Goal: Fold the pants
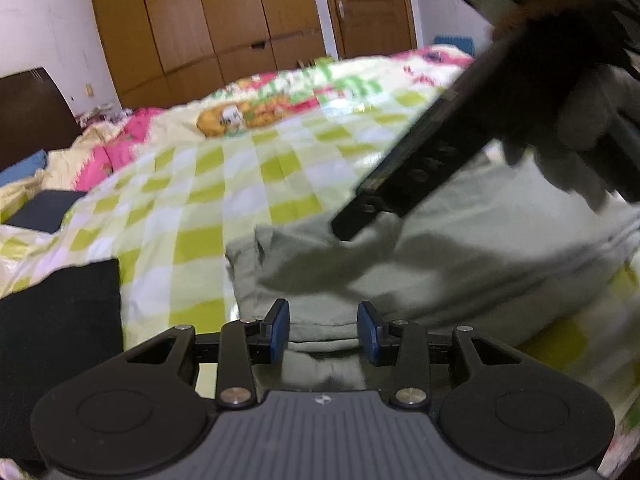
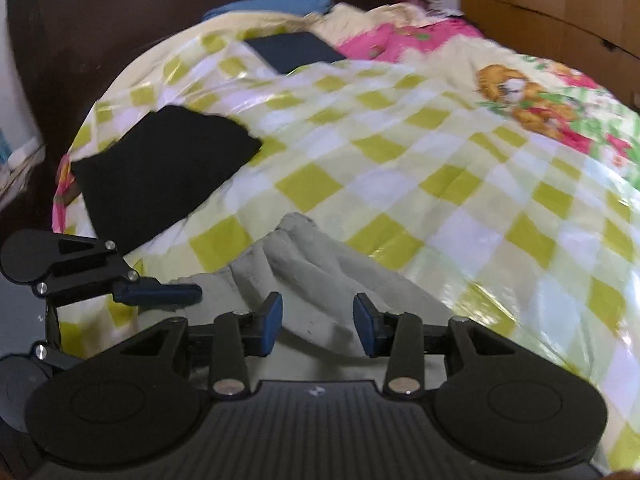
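Pale grey-green pants (image 1: pixel 460 240) lie crumpled on a checked bedspread (image 1: pixel 240 184). My left gripper (image 1: pixel 325 330) hovers over their near edge, its blue pads apart, with cloth lying under the gap but not pinched. My right gripper (image 1: pixel 352 220) reaches down from the upper right in a grey-gloved hand (image 1: pixel 580 128), its tip at the pants' far edge. In the right wrist view the right gripper (image 2: pixel 319 326) stands open over a bunched ridge of the pants (image 2: pixel 304 264). One of the left gripper's fingers (image 2: pixel 160 294) shows at the left, beside the cloth.
A black folded cloth (image 2: pixel 160 168) lies on the bedspread (image 2: pixel 440 160) left of the pants, also seen as a black cloth (image 1: pixel 60 320). A dark blue folded item (image 2: pixel 292 52) sits near the dark headboard (image 2: pixel 100 20). A wooden wardrobe (image 1: pixel 240 20) stands beyond the bed.
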`<action>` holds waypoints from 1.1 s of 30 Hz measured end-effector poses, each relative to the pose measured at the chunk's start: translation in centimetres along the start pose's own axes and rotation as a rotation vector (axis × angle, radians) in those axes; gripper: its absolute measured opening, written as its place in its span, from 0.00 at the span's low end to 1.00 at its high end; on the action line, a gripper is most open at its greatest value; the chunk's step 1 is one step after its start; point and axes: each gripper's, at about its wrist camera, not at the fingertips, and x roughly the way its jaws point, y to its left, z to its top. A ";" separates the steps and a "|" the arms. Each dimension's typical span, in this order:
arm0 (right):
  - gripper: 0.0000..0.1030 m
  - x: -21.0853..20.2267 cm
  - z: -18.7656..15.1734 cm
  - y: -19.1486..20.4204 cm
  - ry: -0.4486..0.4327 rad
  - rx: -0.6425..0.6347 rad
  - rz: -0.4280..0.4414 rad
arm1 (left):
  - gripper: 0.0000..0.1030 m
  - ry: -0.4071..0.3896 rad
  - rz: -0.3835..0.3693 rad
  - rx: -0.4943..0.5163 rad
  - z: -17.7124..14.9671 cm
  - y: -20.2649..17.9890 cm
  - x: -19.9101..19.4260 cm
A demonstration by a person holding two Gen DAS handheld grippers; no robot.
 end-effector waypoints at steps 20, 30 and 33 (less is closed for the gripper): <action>0.36 1.5 2.1 -0.1 0.049 -0.162 0.003 | 0.50 -0.031 0.017 -0.067 0.1 1.2 -0.9; 0.33 5.2 0.8 4.3 0.135 -0.486 -0.031 | 0.53 0.022 0.020 -0.020 -0.6 0.0 0.6; 0.27 6.2 0.5 4.9 0.145 -0.528 -0.045 | 0.54 0.029 0.021 -0.011 -0.7 -0.2 0.8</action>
